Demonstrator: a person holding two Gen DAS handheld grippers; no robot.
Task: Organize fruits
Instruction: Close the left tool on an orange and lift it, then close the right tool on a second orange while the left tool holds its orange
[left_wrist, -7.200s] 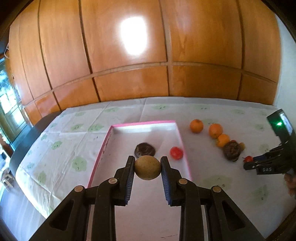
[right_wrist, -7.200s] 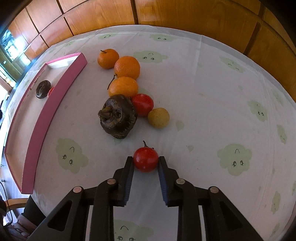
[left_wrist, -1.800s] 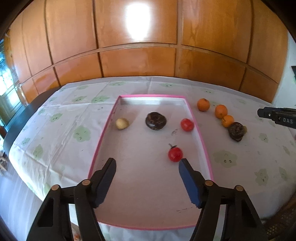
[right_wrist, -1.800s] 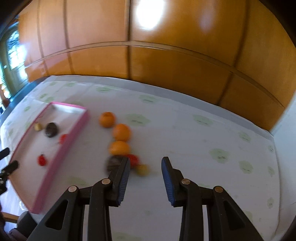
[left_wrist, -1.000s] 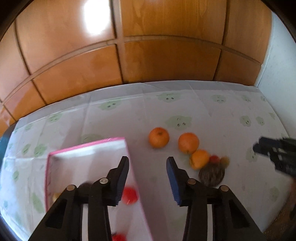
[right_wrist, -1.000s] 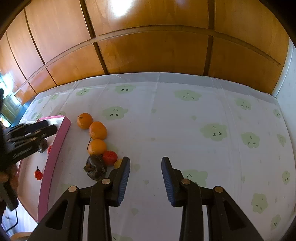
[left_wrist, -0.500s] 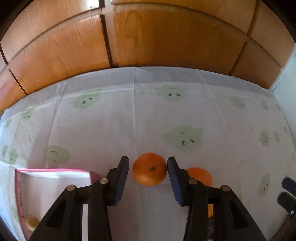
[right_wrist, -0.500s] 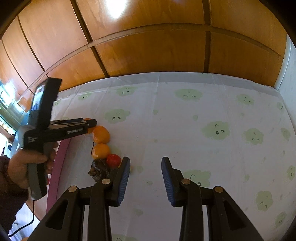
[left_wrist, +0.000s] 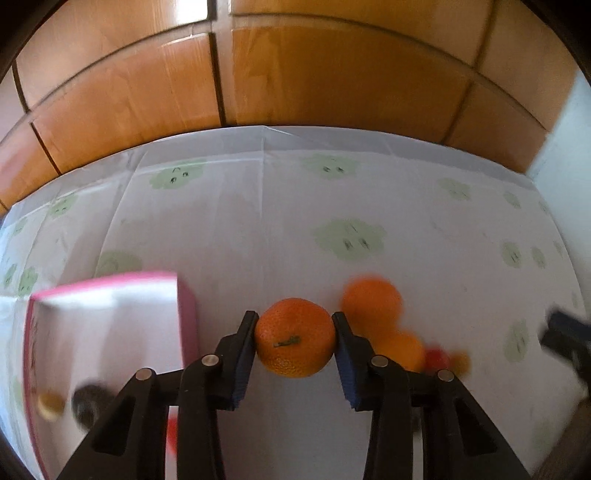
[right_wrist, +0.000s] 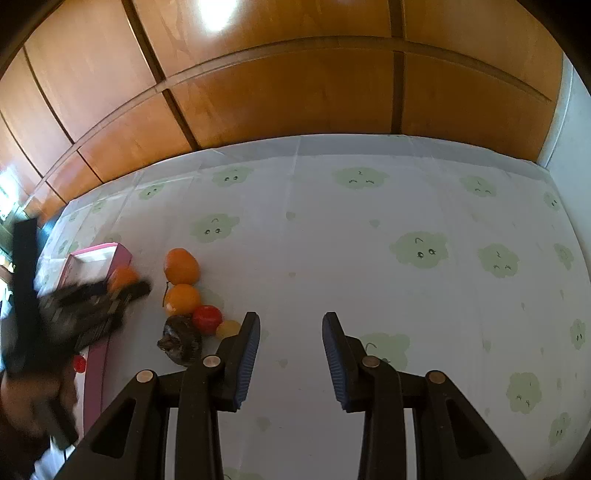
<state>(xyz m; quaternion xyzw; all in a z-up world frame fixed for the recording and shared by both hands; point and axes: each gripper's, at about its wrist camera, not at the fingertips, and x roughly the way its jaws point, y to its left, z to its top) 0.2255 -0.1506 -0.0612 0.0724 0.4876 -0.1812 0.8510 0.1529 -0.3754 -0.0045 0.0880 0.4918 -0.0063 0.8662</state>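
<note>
Jaws of the left gripper (left_wrist: 294, 338) have just closed onto an orange (left_wrist: 294, 338), pinching it from both sides just above the worktop (left_wrist: 258, 221), while the right gripper (right_wrist: 290, 354) hovers with its jaws spread and nothing between them. Just right of the held fruit lie two more oranges (right_wrist: 181, 266), a red fruit (right_wrist: 207, 319), a small yellow fruit (right_wrist: 228, 329) and a dark fruit (right_wrist: 181, 341), clustered and touching. Left of it sits the pink tray (left_wrist: 186, 314), blurred, holding a yellowish fruit (left_wrist: 50, 404), a dark fruit and something red.
</note>
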